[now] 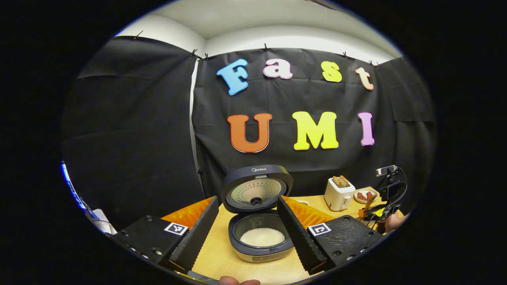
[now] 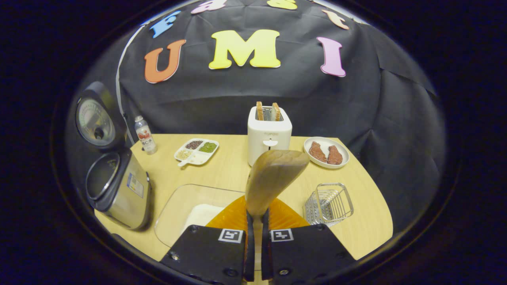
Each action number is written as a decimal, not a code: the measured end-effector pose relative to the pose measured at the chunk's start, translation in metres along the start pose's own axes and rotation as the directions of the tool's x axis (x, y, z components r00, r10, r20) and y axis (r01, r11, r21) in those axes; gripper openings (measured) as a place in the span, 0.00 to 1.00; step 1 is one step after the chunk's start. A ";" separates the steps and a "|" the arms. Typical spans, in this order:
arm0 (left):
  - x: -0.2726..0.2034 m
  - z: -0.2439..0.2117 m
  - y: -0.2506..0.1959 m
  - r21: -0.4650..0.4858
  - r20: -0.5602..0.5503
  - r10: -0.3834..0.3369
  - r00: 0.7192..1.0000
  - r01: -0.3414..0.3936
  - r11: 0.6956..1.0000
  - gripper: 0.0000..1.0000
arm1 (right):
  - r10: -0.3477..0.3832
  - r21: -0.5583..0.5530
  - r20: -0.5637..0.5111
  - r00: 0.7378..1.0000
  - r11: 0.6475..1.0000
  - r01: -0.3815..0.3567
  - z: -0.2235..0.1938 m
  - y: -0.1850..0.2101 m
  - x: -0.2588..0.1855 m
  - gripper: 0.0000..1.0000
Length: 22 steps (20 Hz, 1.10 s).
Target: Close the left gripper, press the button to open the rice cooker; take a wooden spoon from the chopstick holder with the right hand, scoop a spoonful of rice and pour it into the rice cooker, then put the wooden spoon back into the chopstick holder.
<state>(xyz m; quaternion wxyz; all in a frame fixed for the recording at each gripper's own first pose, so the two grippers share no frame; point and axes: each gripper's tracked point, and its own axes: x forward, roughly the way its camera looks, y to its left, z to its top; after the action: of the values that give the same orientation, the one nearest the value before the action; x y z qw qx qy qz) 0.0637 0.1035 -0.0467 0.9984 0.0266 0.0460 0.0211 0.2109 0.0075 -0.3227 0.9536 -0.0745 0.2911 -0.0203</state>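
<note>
Both fingers of my right gripper [image 2: 256, 221] clamp the wooden spoon [image 2: 273, 178] upright, bowl raised for carrying. Beyond it sit the rice tray [image 2: 186, 209] and empty chopstick holder [image 2: 328, 204]. My left gripper [image 1: 247, 233] hangs released before the open rice cooker [image 1: 259, 221].

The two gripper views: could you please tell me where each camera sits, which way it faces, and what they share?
Left gripper view: rides the left tongs, open, facing the open rice cooker with rice in it; a fingertip shows at the bottom edge.
Right gripper view: rides the right tongs, shut on the wooden spoon, facing the toaster.
Shared: rice cooker, toaster, table.
</note>
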 end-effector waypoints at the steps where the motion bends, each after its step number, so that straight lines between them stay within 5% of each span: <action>1: -0.001 -0.001 0.001 -0.004 -0.005 0.001 1.000 -0.001 1.000 0.95 | -0.028 -0.045 0.002 1.000 0.999 0.028 -0.008 0.001 0.005 0.12; 5: -0.008 -0.009 0.012 -0.022 -0.039 0.038 0.999 -0.039 0.999 0.96 | -0.022 -0.135 0.043 0.999 0.990 0.028 -0.017 0.023 0.010 0.12; 11: -0.019 -0.019 0.027 -0.040 -0.082 0.093 0.992 -0.096 0.995 0.96 | 0.194 0.088 -0.021 0.981 0.977 -0.192 -0.026 0.085 0.009 0.12; 16: -0.024 -0.019 0.032 -0.042 -0.092 0.130 0.987 -0.134 0.990 0.96 | 0.337 0.283 -0.047 0.940 0.907 -0.311 -0.023 0.107 0.012 0.12; 22: -0.029 -0.012 0.030 -0.066 -0.089 0.165 0.982 -0.171 0.983 0.96 | 0.448 0.565 -0.055 0.892 0.751 -0.342 -0.023 0.101 0.012 0.12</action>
<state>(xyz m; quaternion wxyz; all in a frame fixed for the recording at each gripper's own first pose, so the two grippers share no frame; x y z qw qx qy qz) 0.0325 0.1331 -0.0542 0.9906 -0.0072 0.0841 0.1081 0.2077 0.1029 -0.3644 0.8857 0.2631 0.3708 0.0944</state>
